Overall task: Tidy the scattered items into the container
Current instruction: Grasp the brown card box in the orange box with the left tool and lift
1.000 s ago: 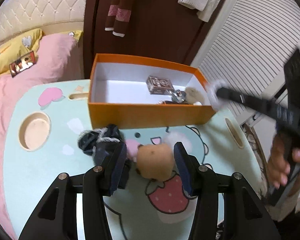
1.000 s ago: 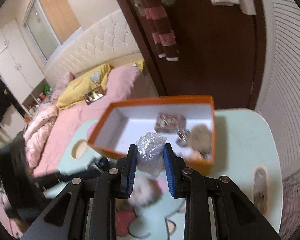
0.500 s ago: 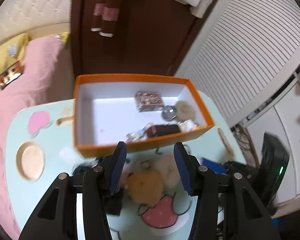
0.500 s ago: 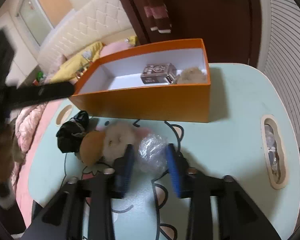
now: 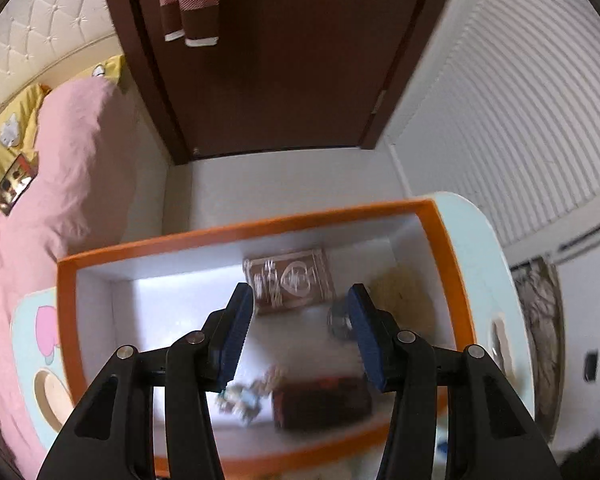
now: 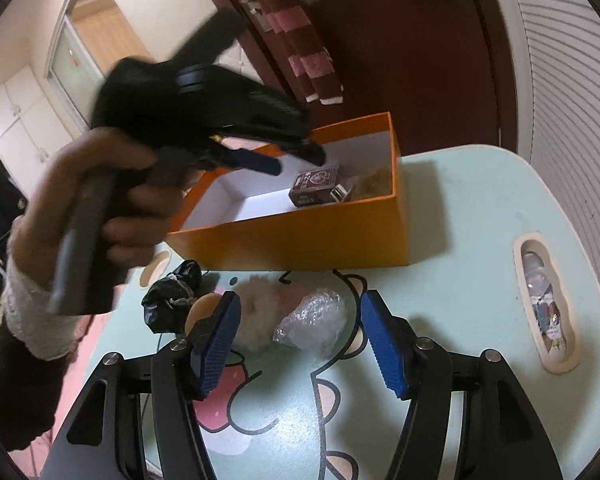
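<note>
Several items fill the orange box (image 5: 66, 320); left tongs (image 5: 300, 336) empty, right tongs (image 6: 300, 344) opening.

— Soft, even indoor light, brightest on the white floor of the orange box (image 5: 446, 236); no hard glare. Motion smear all through the left wrist view, worst on the contents at the box's near wall.

— Sharper from the right wrist. Only the hand (image 6: 100, 200) left of the box smeared. Strong fisheye bending and black corners at every edge.
</note>
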### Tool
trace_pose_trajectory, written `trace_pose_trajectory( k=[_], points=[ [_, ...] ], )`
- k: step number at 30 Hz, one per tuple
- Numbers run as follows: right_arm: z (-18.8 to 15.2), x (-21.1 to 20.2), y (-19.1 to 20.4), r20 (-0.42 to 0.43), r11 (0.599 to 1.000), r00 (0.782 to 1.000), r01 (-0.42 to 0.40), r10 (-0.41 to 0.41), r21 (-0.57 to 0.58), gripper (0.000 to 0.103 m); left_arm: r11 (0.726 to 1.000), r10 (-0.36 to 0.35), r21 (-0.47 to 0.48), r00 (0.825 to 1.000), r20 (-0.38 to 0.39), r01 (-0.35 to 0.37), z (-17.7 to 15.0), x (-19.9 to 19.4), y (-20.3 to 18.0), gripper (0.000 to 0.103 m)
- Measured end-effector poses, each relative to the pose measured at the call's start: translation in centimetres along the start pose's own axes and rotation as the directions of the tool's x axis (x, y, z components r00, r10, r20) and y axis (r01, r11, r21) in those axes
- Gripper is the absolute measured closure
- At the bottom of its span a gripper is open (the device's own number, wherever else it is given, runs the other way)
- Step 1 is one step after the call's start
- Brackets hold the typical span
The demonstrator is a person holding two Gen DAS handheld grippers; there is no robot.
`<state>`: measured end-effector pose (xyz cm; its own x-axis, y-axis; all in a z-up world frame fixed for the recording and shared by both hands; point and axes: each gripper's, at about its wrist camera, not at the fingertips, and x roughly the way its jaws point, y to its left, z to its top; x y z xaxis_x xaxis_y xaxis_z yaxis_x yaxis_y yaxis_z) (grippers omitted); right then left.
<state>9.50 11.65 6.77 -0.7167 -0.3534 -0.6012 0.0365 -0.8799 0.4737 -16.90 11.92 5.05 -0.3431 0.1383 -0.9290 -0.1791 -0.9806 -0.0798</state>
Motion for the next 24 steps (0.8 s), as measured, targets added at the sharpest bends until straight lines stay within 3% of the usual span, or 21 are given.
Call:
trace_pose_trajectory(
  k=[3, 6, 8, 10, 14, 20, 24],
  points=[
    [-0.1, 0.1, -0.3, -0.012, 1.0, 1.0, -0.02, 0.02, 0.022, 0.04, 0.998, 0.063, -0.008, 0.998, -0.008, -0.063, 0.2, 1.2, -0.8, 0.053],
    [0.1, -0.1, -0.5, -0.008, 0.998, 0.999, -0.048, 0.048, 0.045, 0.04, 0.997, 0.065, -0.04, 0.996, -0.057, -0.067, 0.0, 2.8, -0.8, 0.052],
    [0.1, 0.1, -0.5, -0.011, 0.996, 0.998, -0.064, 0.064, 0.06, 0.04, 0.995, 0.083, -0.044, 0.996, -0.035, -0.084, 0.1, 2.9, -0.9, 0.039],
    [0.1, 0.2, -0.6, -0.018, 0.995, 0.997, -0.068, 0.069, 0.07, 0.04, 0.993, 0.106, -0.044, 0.994, -0.034, -0.107, 0.4, 3.3, -1.2, 0.039],
    [0.0, 0.4, -0.6, -0.028, 0.994, 0.996, -0.078, 0.08, 0.08, 0.04, 0.994, 0.109, 0.002, 0.993, -0.044, -0.109, 0.4, 4.1, -2.3, 0.039],
    [0.0, 0.7, -0.7, -0.034, 0.993, 0.996, -0.08, 0.083, 0.082, 0.04, 1.0, 0.026, -0.015, 0.999, -0.04, -0.027, 0.3, 3.8, -1.1, 0.045],
    [-0.4, 0.9, -0.9, -0.041, 0.995, 0.996, -0.071, 0.074, 0.073, 0.04, 0.999, 0.053, 0.01, 0.999, 0.007, -0.054, -0.2, 2.4, -0.5, 0.045]
  ],
)
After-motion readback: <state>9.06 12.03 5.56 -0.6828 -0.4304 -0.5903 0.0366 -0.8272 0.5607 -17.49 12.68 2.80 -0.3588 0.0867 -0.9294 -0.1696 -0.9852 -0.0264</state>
